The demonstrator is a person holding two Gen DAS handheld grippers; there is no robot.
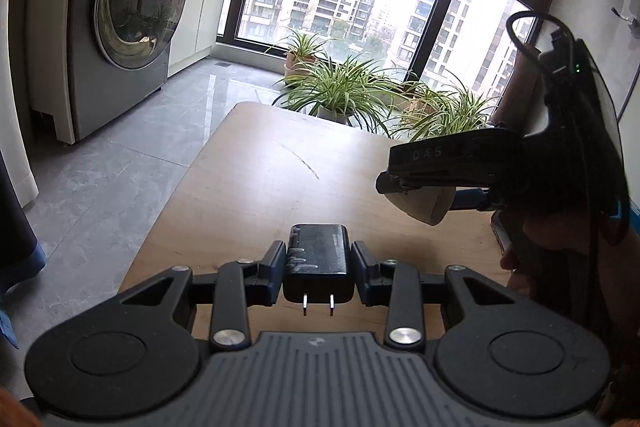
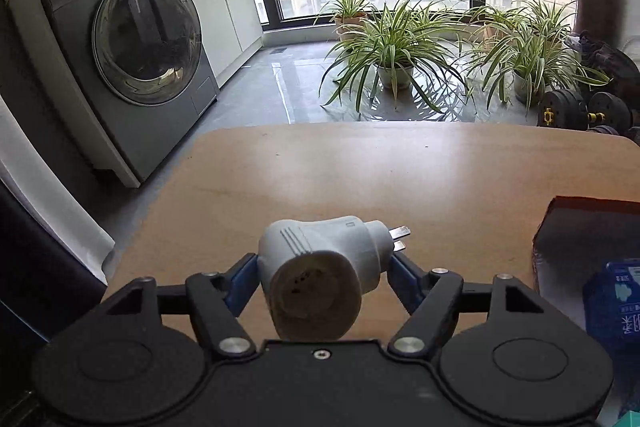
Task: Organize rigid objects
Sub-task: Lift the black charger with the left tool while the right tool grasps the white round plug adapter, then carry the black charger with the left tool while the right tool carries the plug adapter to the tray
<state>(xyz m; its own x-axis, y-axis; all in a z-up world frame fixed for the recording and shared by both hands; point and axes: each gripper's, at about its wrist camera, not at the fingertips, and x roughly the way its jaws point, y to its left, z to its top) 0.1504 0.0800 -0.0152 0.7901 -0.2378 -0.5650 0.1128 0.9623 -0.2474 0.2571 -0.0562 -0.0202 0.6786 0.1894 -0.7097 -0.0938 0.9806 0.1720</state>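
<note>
Slippage is the main risk here. The right gripper (image 2: 320,275) has a white plug adapter (image 2: 320,267) between its blue pads, over the near part of the wooden table (image 2: 400,167); the left pad touches the rounded body, but contact on the right side is hard to judge, so the hold may be loose. Its curved shell gives the pads little flat surface, and it could roll out and drop onto the table. The left gripper (image 1: 319,267) is clamped tight on a black charger (image 1: 318,261), 2 prongs pointing back at the camera, above the table's near edge. That grip looks firm, but the charger sits low in the pads and a knock could twist it.

Crowding matters next. In the left wrist view the 2 grippers are near each other over the table, so they could collide. A dark box (image 2: 588,243) and a blue carton (image 2: 616,303) sit at the table's right side. The table's far half is bare; potted plants (image 2: 396,39) stand beyond it.
</note>
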